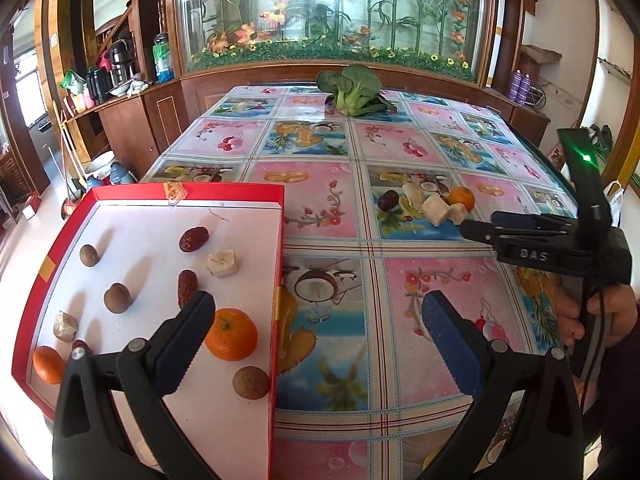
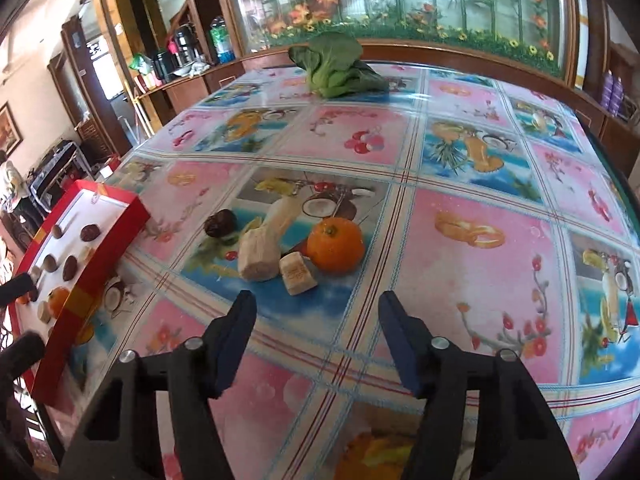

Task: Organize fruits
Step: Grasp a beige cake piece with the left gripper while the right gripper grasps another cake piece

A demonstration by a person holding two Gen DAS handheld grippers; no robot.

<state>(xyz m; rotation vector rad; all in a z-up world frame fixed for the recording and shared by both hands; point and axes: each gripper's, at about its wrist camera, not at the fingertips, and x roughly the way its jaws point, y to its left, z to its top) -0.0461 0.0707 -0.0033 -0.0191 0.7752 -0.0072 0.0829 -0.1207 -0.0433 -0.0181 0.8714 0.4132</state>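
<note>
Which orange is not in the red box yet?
The orange on the table, beside the pale banana chunks in front of the right tongs. The other two oranges already lie inside the red box.

A box [image 1: 182,193] sits at the left edge of the counter [image 1: 400,152], with fruits scattered inside it, among them a mandarin [image 1: 231,334] near its right wall. To the right of the box, out on the counter, a second mandarin [image 2: 335,245], two cut pieces [image 2: 260,258] and a date [image 2: 220,222] lie clustered together. A leafy vegetable [image 2: 334,66] lies at the far edge, behind the cluster.
</note>
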